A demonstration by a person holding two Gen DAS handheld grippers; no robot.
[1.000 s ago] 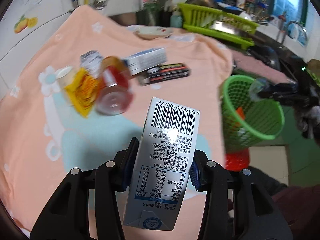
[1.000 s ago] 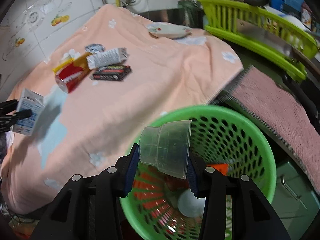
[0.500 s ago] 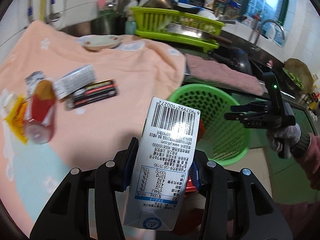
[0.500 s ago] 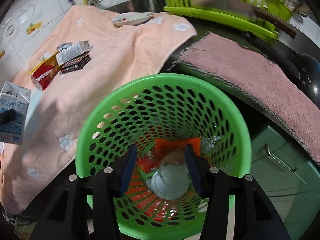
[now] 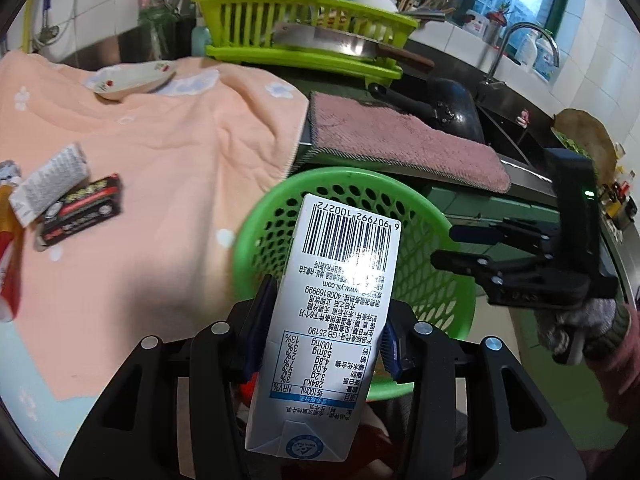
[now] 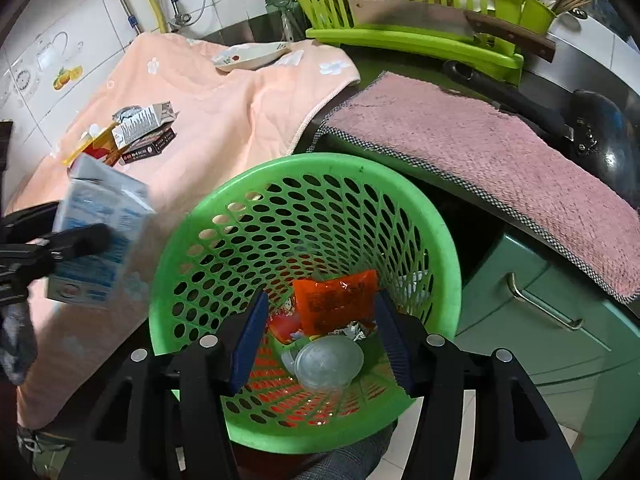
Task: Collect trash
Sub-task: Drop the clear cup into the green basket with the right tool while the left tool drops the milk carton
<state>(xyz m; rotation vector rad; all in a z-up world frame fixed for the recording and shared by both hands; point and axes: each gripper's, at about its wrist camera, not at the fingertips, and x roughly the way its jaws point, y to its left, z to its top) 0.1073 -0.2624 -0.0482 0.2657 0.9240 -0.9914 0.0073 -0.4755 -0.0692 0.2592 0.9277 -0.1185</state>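
Note:
My left gripper (image 5: pixel 322 320) is shut on a white milk carton (image 5: pixel 328 280), held at the near rim of the green basket (image 5: pixel 256 216). The carton also shows in the right wrist view (image 6: pixel 100 236). My right gripper (image 6: pixel 320 332) is open and empty above the basket (image 6: pixel 192 220); it also shows in the left wrist view (image 5: pixel 464 246). In the basket lie a clear plastic cup (image 6: pixel 328 360) and an orange wrapper (image 6: pixel 336 300). More trash lies on the peach towel (image 5: pixel 160 152): a black box (image 5: pixel 80 208), a grey-white carton (image 5: pixel 48 184) and a red can (image 5: pixel 8 272).
A pink mat (image 6: pixel 480 152) lies on the counter right of the towel. Behind it stand a green dish rack (image 6: pixel 400 20) with a cleaver and a black pan (image 6: pixel 600 128). A small plate (image 6: pixel 252 56) sits at the towel's far edge. Green cabinet drawers (image 6: pixel 540 320) are below.
My right gripper opened and let the clear cup fall into the basket. My left gripper carried the milk carton right, from above the towel to the basket's rim.

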